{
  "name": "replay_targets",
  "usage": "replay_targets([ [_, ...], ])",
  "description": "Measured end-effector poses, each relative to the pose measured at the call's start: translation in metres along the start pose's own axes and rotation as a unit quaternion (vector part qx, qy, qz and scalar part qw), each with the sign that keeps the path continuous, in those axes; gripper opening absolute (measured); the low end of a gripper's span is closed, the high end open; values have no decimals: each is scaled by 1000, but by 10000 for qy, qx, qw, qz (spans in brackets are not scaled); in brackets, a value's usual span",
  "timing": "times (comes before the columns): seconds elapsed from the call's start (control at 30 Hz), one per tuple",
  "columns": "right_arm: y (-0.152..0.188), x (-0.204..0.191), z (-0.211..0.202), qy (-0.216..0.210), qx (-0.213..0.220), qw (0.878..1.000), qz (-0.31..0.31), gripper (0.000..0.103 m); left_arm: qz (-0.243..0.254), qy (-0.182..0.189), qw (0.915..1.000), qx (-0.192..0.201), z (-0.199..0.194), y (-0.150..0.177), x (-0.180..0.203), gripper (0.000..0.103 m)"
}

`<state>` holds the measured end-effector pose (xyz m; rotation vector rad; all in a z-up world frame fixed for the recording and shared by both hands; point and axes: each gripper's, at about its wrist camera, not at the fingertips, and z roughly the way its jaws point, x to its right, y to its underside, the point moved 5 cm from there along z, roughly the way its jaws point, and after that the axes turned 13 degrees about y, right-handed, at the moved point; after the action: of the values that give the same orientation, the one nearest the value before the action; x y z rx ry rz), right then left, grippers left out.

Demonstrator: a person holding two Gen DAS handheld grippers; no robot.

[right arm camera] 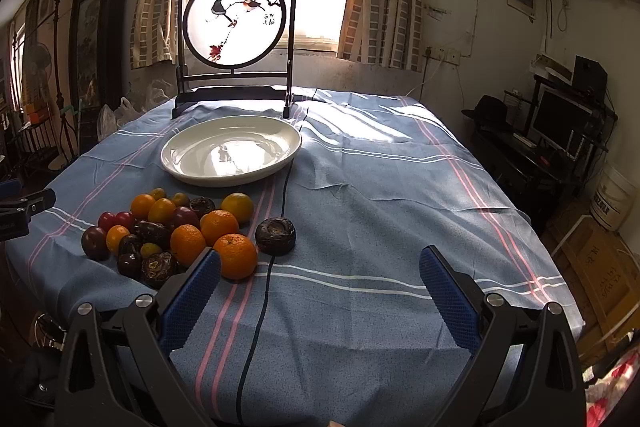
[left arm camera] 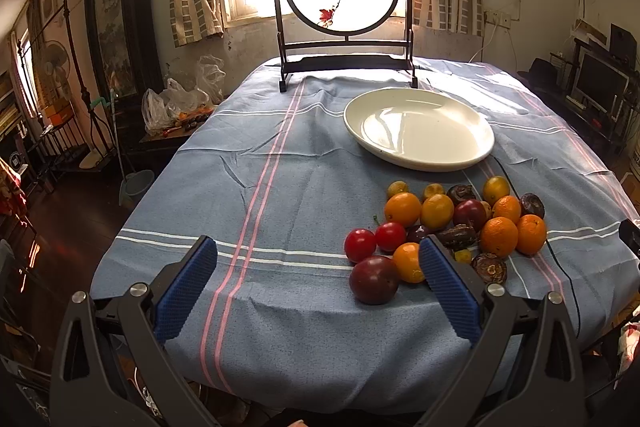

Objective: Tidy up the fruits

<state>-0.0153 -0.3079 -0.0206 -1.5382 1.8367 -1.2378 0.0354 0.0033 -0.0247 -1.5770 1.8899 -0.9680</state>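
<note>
A pile of fruit (left arm camera: 452,223) lies on the blue striped tablecloth: oranges, small yellow citrus, red and dark plums, and brown wrinkled fruits. The pile also shows in the right wrist view (right arm camera: 176,235). A white oval plate (left arm camera: 420,129) stands empty behind the pile; the right wrist view shows it too (right arm camera: 232,151). My left gripper (left arm camera: 318,251) is open and empty above the table's near edge, left of the pile. My right gripper (right arm camera: 320,261) is open and empty, right of the pile, with an orange (right arm camera: 235,255) by its left finger.
A dark framed bird screen (left arm camera: 340,7) stands at the table's far edge behind the plate. A thin black cable (right arm camera: 264,291) runs across the cloth from the screen toward me. One brown fruit (right arm camera: 275,235) sits apart beside the cable.
</note>
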Motion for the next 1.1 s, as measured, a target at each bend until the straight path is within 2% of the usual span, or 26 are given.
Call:
replay_targets([
  [1.1,3,-7,-4,-34,59,9999,-93,99,9,-9,10000,8,0,1,1,99],
])
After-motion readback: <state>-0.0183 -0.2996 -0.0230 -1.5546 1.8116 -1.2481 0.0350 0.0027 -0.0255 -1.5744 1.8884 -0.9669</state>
